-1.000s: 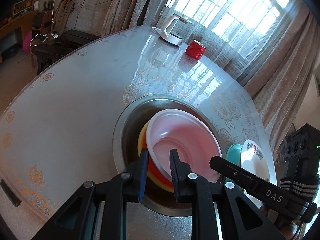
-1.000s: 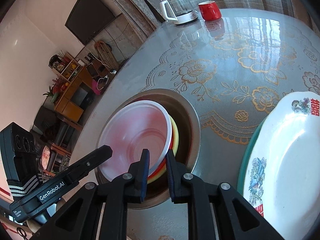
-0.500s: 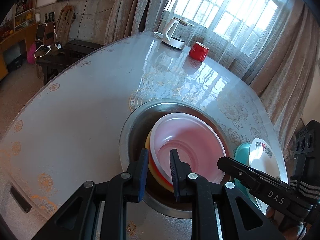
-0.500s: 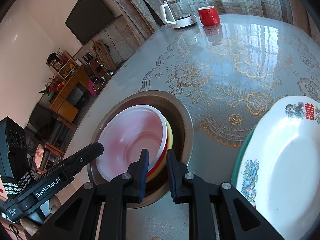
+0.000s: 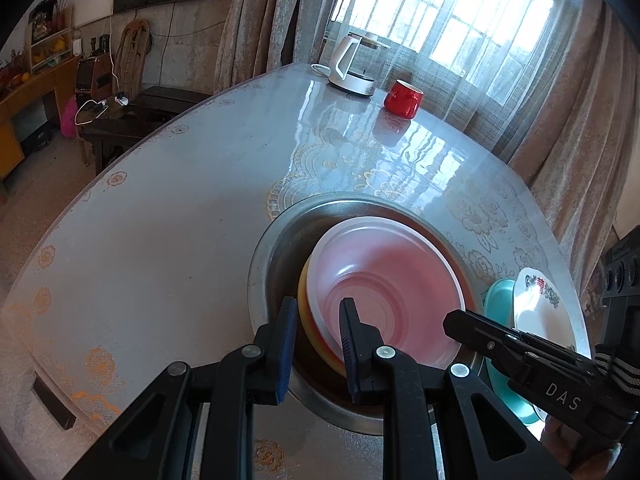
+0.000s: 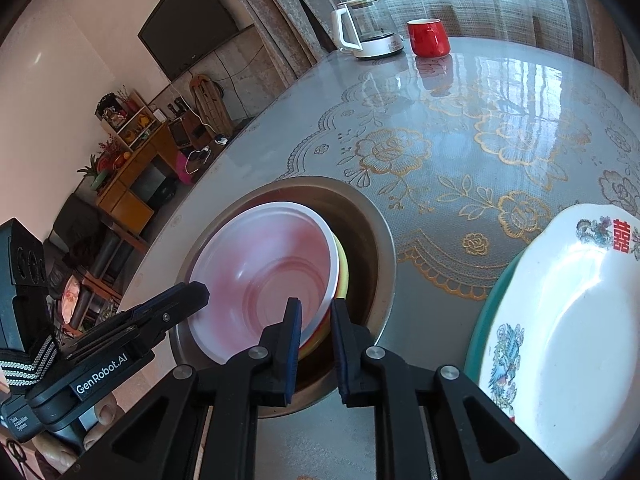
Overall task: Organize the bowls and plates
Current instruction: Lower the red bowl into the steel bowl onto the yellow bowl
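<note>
A stack of bowls sits tilted inside a steel basin (image 5: pixel 272 264) (image 6: pixel 384 240) on the table. The top one is a translucent white bowl (image 5: pixel 392 280) (image 6: pixel 264 264), and under it show a red rim and a yellow bowl (image 5: pixel 304 304) (image 6: pixel 343 268). My left gripper (image 5: pixel 318 320) is shut on the stack's near-left rim, one finger inside the white bowl and one outside the yellow. My right gripper (image 6: pixel 316 320) is shut on the opposite rim in the same way. To the right lies a white patterned plate (image 6: pixel 580 320) (image 5: pixel 540 312) on a teal plate (image 6: pixel 480 320).
A white kettle (image 5: pixel 352 68) (image 6: pixel 368 32) and a red mug (image 5: pixel 402 98) (image 6: pixel 428 38) stand at the table's far edge by the curtained window. A lace-patterned cloth covers the round table (image 5: pixel 160 240). Beyond the left edge are low furniture and the floor.
Both views have tilted and rolled slightly, so more of the room shows. The bowl stack stays between both pairs of fingers and the jaws look unchanged.
</note>
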`<action>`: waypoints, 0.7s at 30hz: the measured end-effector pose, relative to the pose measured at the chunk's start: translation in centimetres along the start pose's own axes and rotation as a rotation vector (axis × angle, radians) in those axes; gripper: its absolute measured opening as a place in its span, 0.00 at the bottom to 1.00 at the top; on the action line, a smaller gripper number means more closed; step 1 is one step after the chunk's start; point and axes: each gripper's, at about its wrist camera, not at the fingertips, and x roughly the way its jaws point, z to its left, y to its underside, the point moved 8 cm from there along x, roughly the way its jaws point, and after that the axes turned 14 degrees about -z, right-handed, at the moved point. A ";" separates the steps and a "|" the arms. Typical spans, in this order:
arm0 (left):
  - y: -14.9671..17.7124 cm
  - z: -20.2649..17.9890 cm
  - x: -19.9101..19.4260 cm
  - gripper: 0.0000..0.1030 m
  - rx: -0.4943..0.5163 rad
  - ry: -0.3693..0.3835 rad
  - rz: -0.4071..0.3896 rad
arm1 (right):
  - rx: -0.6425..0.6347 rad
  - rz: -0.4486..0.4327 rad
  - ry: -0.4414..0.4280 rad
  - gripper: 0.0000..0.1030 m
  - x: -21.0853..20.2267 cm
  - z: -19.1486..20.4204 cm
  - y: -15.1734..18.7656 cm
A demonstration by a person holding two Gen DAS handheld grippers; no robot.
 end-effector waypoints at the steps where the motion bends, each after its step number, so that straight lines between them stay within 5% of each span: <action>1: 0.0 0.0 0.0 0.20 0.004 -0.005 -0.003 | 0.010 0.003 -0.009 0.18 -0.1 0.0 0.0; 21: -0.4 -0.1 -1.6 0.25 0.079 -0.067 -0.082 | -0.071 -0.057 0.016 0.19 -1.1 0.5 0.1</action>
